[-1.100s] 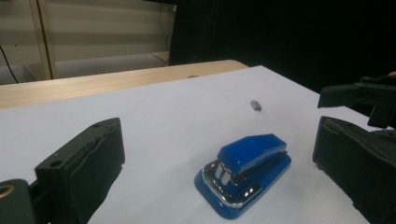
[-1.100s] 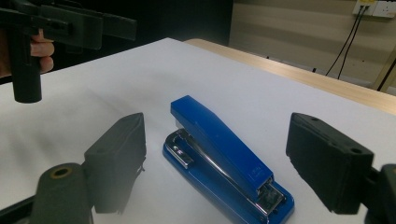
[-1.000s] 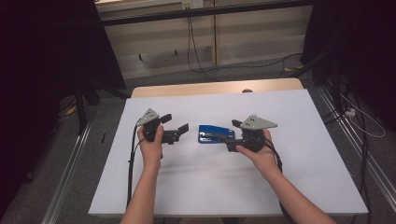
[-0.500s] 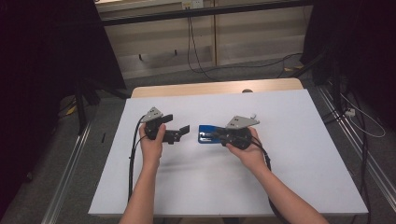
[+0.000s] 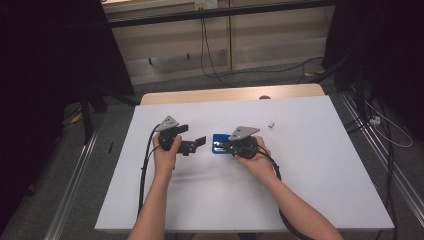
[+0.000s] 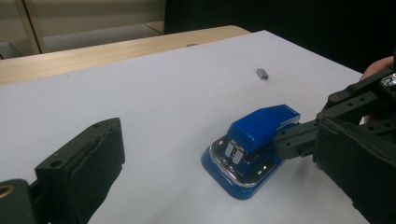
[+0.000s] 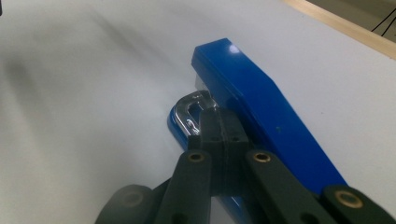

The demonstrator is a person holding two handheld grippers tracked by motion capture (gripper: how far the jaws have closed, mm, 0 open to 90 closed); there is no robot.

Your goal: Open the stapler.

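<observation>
Blue stapler (image 5: pixel 220 144): lies on white table (image 5: pixel 310 170), mid-board. Right gripper (image 7: pixel 219 126): jaws just closed, pads together, pinching the stapler's metal part. Left gripper (image 5: pixel 200 142): just beside stapler, jaws apart, empty. Small grey piece (image 5: pixel 270 124): near stapler.

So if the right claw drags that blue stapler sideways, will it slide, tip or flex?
Probably slide: the blue stapler sits flat on its wide base on the smooth white table. It looks rigid, plastic over shiny metal, so flexing seems unlikely. Its hinged top may lift or wobble, since the right claw, jaws together, sits beside it at the metal part, perhaps without a grip.
</observation>
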